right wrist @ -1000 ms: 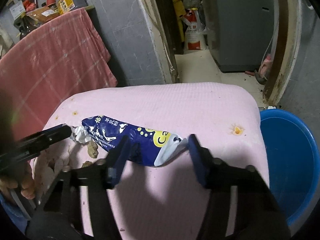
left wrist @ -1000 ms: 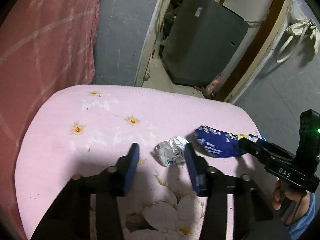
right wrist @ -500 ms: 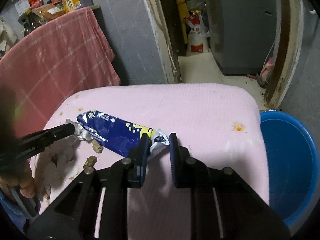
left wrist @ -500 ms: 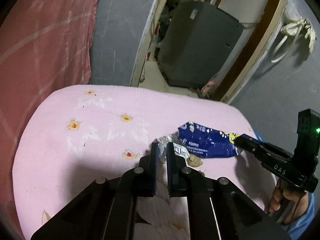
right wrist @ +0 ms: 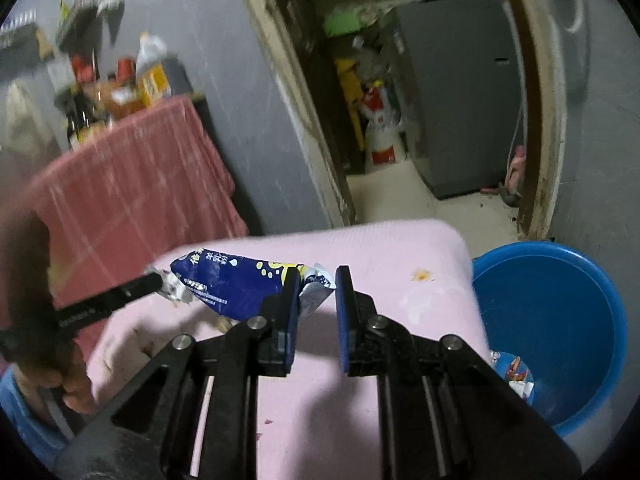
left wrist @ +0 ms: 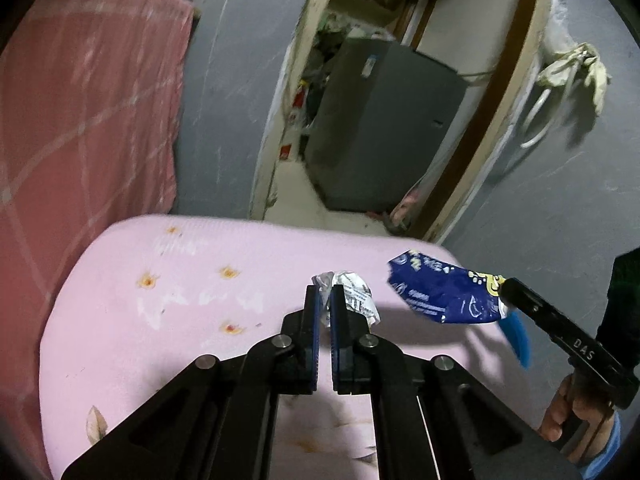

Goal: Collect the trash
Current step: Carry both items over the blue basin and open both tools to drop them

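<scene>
While each hand-held gripper pinches: left (left wrist: pixel 325 296) crumpled white wrapper (left wrist: pixel 354 292), right (right wrist: pixel 317 284) creased blue packet (right wrist: pixel 232 284).

Left tongs (left wrist: pixel 325 294) clamped tight on wrapper; right tongs (right wrist: pixel 317 286) just narrowed, pinching packet end; both angled downward.

"DAS" in white on the black right gripper (left wrist: pixel 505 289) arm; Chinese characters on the blue wrapper (right wrist: pixel 236 284), too blurred to read.

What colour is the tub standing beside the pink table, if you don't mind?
Bright blue tub, clearest in the right wrist view.
</scene>
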`<state>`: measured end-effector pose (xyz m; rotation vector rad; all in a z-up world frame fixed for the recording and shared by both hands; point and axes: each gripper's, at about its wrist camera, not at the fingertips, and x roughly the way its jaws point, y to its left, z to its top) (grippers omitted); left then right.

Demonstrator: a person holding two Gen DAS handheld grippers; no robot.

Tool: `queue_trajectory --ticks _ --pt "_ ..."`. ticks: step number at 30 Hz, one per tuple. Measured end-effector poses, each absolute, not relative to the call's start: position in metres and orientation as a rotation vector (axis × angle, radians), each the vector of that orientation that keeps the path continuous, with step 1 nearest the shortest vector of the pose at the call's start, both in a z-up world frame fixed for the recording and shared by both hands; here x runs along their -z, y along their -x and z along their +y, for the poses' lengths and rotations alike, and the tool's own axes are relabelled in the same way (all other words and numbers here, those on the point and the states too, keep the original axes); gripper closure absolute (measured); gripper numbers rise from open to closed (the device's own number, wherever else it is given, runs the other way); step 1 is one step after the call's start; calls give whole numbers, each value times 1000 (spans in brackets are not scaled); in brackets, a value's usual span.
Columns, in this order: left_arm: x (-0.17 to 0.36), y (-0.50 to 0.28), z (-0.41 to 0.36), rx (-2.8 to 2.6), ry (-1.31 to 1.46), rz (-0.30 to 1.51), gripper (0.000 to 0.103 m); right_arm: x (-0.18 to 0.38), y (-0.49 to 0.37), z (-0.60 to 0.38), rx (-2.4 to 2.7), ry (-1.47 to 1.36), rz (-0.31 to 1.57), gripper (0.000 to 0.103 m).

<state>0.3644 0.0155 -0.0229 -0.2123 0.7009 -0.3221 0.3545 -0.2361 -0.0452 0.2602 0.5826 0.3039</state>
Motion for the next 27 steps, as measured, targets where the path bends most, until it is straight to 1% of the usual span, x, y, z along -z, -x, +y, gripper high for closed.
queue_trajectory --ticks 12,19,27 --pt "-13 -349 -48 425 209 582 100 1 -308 -296 -136 -285 378 86" --pt "-23 -350 -103 502 189 529 100 5 -288 -346 -34 -386 299 86" --pt "-13 -360 -162 557 136 544 100 20 -280 -392 102 -394 258 86"
